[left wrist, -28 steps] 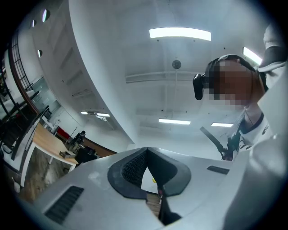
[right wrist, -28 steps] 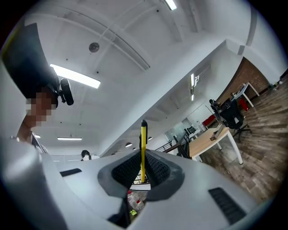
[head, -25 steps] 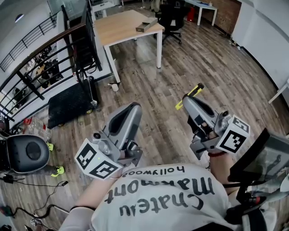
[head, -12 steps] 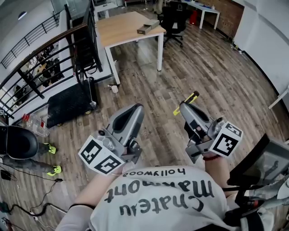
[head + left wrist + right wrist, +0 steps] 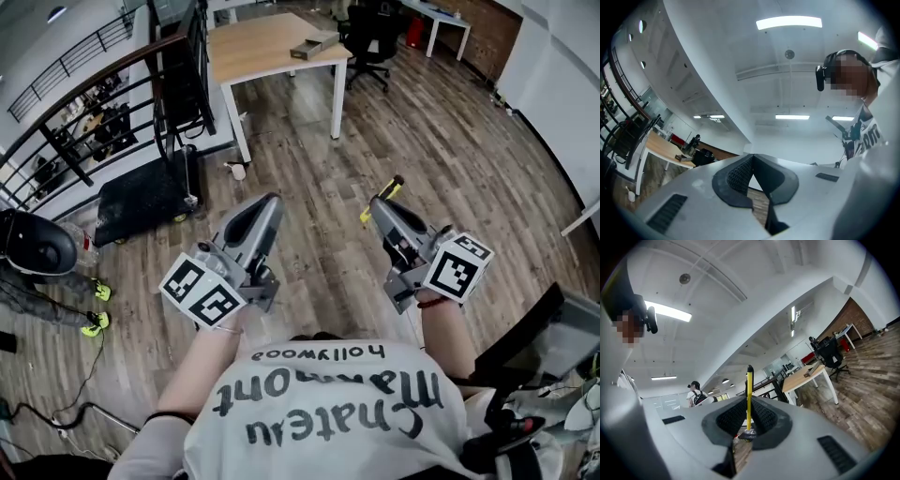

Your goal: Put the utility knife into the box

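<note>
We grip knife in R tongs, long axis along jaws; L tongs closed together, empty. Box well ahead, btwn both.

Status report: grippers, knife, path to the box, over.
Right gripper shut on utility knife, over floor. Left gripper shut, empty. Box far ahead on table, only floor between.
</note>
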`<state>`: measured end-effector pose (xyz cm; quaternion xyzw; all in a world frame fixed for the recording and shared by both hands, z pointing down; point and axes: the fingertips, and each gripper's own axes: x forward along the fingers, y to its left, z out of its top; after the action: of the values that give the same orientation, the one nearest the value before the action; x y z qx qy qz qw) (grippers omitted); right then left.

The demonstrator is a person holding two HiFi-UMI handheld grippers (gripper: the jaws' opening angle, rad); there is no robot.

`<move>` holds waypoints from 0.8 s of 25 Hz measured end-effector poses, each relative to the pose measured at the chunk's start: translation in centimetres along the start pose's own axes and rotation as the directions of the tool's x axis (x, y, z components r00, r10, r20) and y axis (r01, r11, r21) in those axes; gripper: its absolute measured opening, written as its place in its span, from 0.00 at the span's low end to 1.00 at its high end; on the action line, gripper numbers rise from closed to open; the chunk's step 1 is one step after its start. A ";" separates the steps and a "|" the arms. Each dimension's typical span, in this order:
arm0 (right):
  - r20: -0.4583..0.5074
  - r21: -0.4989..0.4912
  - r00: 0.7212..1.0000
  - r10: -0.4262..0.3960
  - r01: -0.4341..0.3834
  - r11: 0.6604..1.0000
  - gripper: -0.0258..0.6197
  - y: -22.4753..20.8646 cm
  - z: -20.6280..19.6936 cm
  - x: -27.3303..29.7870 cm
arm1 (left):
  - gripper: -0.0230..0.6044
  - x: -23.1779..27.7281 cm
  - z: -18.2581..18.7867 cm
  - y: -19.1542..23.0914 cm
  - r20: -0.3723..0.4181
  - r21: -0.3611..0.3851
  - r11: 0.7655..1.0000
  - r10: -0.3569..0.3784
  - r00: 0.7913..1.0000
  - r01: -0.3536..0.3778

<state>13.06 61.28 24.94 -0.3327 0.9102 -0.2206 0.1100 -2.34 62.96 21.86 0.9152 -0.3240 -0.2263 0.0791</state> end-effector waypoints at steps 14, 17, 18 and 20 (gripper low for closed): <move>-0.006 0.126 0.999 0.038 -0.037 0.991 0.09 -2.7 -1.6 -0.5 | 0.05 -3.4 -2.2 3.9 -0.018 0.016 0.986 0.164 0.986 -0.163; -0.037 0.087 0.998 0.051 -0.047 0.995 0.09 -2.8 -2.1 -0.3 | 0.05 -3.3 -2.9 4.0 -0.024 0.019 0.985 0.174 0.984 -0.173; -0.045 0.078 0.997 0.055 -0.051 0.996 0.09 -2.8 -2.2 -0.3 | 0.05 -3.1 -3.0 4.0 -0.024 0.019 0.984 0.176 0.984 -0.176; -0.053 0.071 0.997 0.063 -0.059 0.996 0.09 -2.7 -2.2 -0.3 | 0.05 -2.8 -3.2 3.8 -0.021 0.022 0.984 0.177 0.984 -0.177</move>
<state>13.95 60.38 28.19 -0.2944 0.9146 -0.2575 0.1031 -4.86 61.73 26.79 0.8861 -0.4054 -0.2043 0.0933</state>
